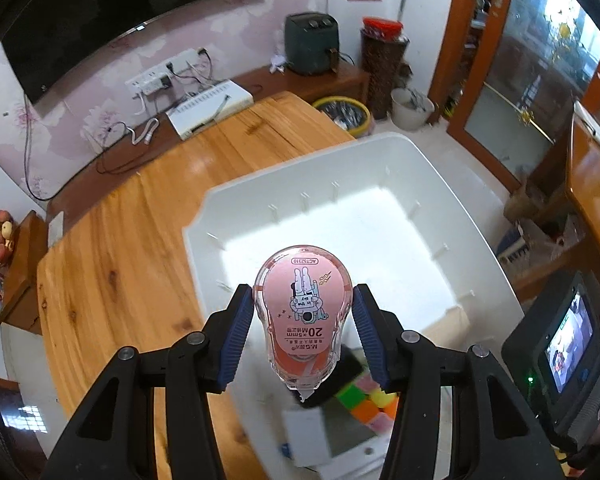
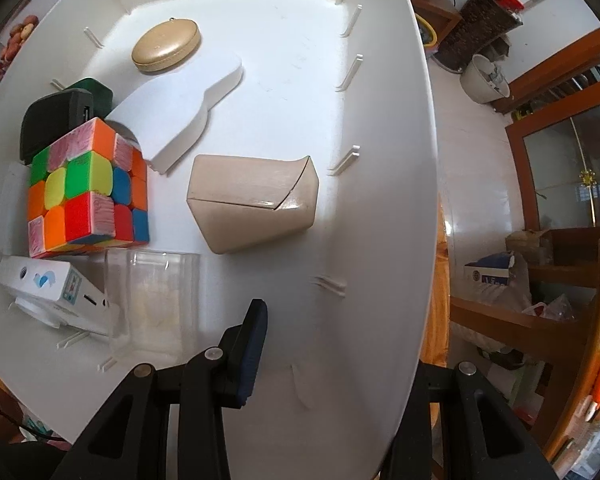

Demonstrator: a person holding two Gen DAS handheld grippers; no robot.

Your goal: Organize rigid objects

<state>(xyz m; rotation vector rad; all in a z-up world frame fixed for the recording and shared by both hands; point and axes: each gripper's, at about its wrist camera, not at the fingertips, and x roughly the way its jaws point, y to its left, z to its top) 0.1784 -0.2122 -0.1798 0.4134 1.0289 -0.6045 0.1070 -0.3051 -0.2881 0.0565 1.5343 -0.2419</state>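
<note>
Left tongs [image 1: 303, 322] held a pink correction tape [image 1: 302, 312] above the white bin [image 1: 488, 248] on the wooden table [image 1: 132, 240], right tongs [image 2: 332, 356] wide with nothing inside, over the bin's colored cube [image 2: 86, 190] and tan box [image 2: 252, 200].

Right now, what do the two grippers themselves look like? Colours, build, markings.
Left gripper: matte black angular linkage arms with round silver pivot pins, and fingers faced with dark blue ribbed pads. Right gripper: same black frame and silver pins; only one blue ribbed finger shows. No cables, sleeves or printed markings visible on either.
</note>
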